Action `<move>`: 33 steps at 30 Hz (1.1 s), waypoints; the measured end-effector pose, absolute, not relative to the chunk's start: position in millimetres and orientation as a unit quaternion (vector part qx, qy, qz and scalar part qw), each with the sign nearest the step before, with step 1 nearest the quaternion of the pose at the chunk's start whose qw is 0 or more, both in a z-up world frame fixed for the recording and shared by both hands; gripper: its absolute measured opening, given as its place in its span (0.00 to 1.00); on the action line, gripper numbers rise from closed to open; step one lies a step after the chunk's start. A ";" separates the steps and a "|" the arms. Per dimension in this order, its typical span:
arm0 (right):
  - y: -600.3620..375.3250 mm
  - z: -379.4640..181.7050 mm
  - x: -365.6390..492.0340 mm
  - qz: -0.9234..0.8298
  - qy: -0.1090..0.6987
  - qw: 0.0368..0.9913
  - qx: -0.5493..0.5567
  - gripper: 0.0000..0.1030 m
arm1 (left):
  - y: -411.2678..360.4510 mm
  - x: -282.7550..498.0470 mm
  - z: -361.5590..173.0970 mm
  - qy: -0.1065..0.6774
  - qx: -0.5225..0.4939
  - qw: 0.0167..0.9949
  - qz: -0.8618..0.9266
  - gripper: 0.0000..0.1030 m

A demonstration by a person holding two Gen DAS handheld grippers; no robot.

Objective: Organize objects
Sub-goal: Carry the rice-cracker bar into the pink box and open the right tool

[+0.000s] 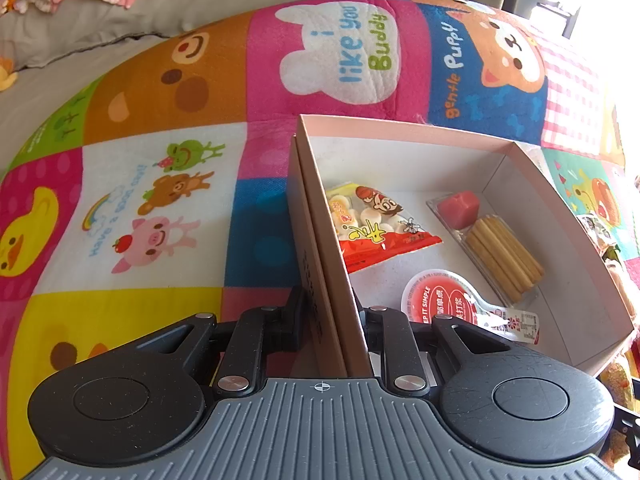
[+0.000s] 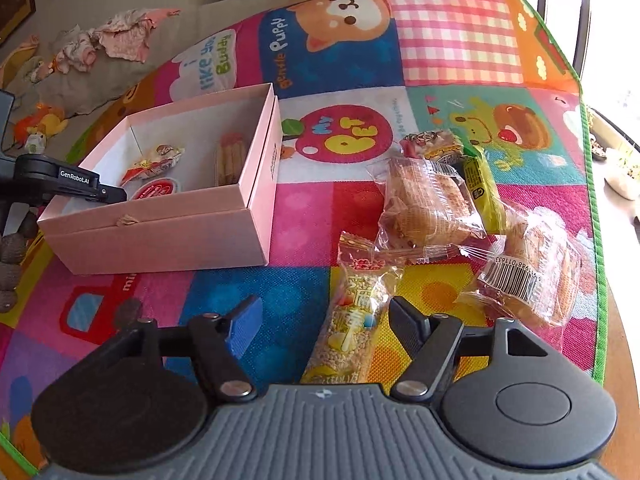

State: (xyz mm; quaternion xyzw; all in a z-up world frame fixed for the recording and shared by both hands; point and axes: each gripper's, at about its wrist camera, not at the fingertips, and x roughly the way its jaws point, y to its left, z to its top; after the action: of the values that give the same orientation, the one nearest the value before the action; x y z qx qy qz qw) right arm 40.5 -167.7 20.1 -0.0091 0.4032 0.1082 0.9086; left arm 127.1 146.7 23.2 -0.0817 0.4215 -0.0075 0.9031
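a: where is the left tool point(image 1: 329, 316) now?
b: clamped narrow on the near side wall of the pink box point(image 1: 404, 126), one finger outside the wall and one inside. the box sits on the cartoon play mat point(image 1: 160, 184).
a: and what lies in the box?
b: a red-and-yellow snack packet point(image 1: 380, 228) near the gripped wall, a round red-lidded cup point(image 1: 440, 300) close to the inner finger, and a clear tray of biscuit sticks point(image 1: 500, 252) with a red cube of something, maybe jelly, at its far end, toward the opposite wall.
a: the right tool point(image 2: 320, 328)?
b: spread wide and holding nothing. a long grain bar in a clear wrapper point(image 2: 352, 328) lies on the mat between its fingers, nearer the right finger; whether it touches i cannot tell.
a: other snacks?
b: beyond and to the right, two clear bags of pastries point(image 2: 428, 204), point(image 2: 536, 276), a yellow-green bar point(image 2: 480, 184) between them, and a small wrapped snack point(image 2: 432, 144) behind. from the right wrist view the box lies well off to the left.
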 end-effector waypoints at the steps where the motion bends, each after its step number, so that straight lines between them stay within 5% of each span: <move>1: -168.8 18.4 39.6 0.112 0.409 0.906 -0.016 0.52 | 146.7 127.1 23.4 0.421 -0.082 0.903 -0.008 0.22; 6: -174.2 25.7 19.2 0.150 0.426 0.891 -0.048 0.28 | 147.5 127.7 23.9 0.422 -0.084 0.903 -0.009 0.22; 20: -133.4 156.0 45.0 0.290 0.335 0.896 0.016 0.27 | 147.9 129.2 23.2 0.425 -0.082 0.901 -0.012 0.22; 33: -39.8 50.4 141.6 0.290 0.445 0.845 0.067 0.28 | 152.2 127.6 22.3 0.422 -0.091 0.902 -0.019 0.22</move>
State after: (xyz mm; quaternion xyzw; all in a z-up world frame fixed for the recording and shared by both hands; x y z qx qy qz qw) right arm 141.6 -39.8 50.4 0.0665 0.4451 0.2901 0.8446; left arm 127.6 152.2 22.3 -0.0911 0.4221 -0.0191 0.9017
